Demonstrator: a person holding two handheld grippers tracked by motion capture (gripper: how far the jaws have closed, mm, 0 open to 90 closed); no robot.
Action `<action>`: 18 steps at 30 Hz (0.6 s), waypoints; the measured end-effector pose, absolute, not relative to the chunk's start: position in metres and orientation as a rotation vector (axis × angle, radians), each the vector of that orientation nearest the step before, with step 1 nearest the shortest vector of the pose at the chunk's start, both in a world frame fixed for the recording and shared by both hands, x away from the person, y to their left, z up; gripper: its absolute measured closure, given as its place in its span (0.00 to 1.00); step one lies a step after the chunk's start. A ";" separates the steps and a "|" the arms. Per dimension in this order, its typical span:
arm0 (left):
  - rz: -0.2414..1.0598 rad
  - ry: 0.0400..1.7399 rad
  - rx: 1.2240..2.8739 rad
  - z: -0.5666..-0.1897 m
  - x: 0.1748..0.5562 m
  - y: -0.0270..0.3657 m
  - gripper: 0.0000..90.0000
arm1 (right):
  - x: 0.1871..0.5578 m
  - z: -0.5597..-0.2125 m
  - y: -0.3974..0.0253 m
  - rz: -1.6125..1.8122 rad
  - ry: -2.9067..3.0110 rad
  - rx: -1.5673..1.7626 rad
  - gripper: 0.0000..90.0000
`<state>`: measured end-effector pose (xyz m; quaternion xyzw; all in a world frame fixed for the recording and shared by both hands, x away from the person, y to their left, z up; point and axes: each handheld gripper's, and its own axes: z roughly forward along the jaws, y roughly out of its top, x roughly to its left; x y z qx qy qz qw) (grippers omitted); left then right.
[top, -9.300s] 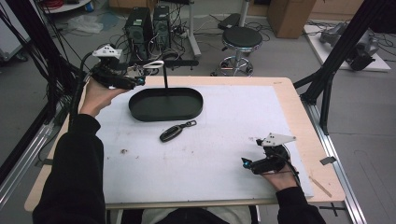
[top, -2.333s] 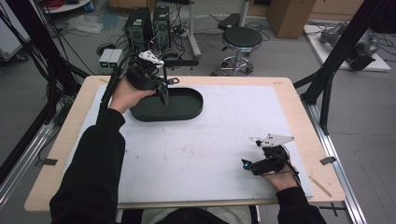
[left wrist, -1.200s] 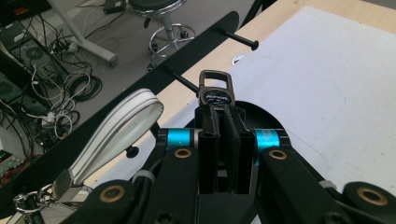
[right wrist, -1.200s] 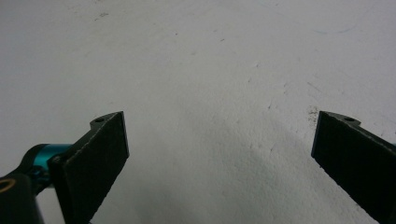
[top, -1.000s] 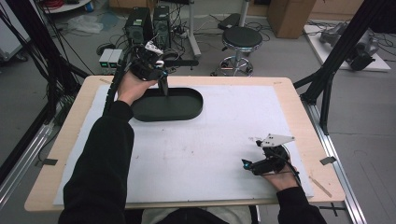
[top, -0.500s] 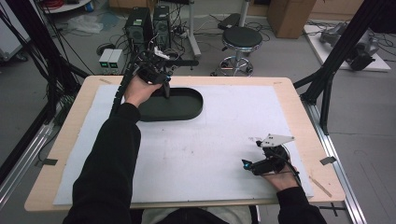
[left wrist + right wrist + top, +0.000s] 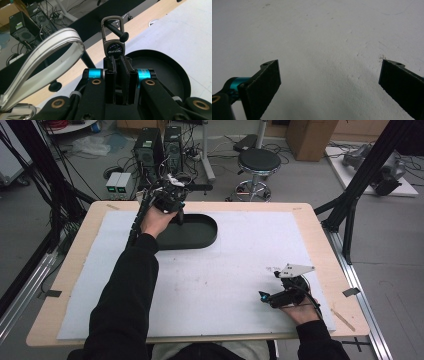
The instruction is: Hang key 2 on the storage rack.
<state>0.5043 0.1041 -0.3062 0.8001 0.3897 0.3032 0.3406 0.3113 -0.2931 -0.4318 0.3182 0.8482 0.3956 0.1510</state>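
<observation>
Key fob getting hung on the stand peg at the back edge of the table

The left gripper (image 7: 117, 65) is clamped tight on the key fob (image 7: 114, 48), holding it upright over the far end of the black tray (image 7: 200, 232), and the fob's carabiner clip (image 7: 111, 27) looks threaded over the little black peg (image 7: 117, 31) with the knob on its end. The right gripper (image 7: 329, 82) just sits near the front right corner of the white mat (image 7: 240, 270), jaws spread wide with nothing between them. Risky bit, in my view: the clip seems only loosely on the peg, so letting go while it's tilted could let it slide off past the knob and drop into the tray. Pulling sideways might also nudge the stand, and that silver loop (image 7: 50, 52) hanging beside it could get snagged.
</observation>
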 end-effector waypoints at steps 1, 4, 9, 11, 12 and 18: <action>0.791 1.018 2.076 -0.307 0.505 0.103 0.92 | 0.311 -0.432 -0.293 1.134 2.437 0.910 0.03; 0.789 1.027 2.068 -0.309 0.506 0.101 0.90 | 0.311 -0.432 -0.293 1.133 2.439 0.915 0.04; 0.748 1.041 2.060 -0.313 0.509 0.100 0.85 | 0.311 -0.432 -0.293 1.134 2.441 0.914 0.03; 0.710 1.061 2.054 -0.314 0.510 0.100 0.81 | 0.311 -0.432 -0.293 1.133 2.441 0.916 0.03; 0.697 1.064 2.062 -0.316 0.509 0.100 0.79 | 0.311 -0.432 -0.293 1.131 2.441 0.916 0.03; 0.553 0.987 2.082 -0.323 0.499 0.110 0.43 | 0.311 -0.432 -0.294 1.129 2.437 0.913 0.03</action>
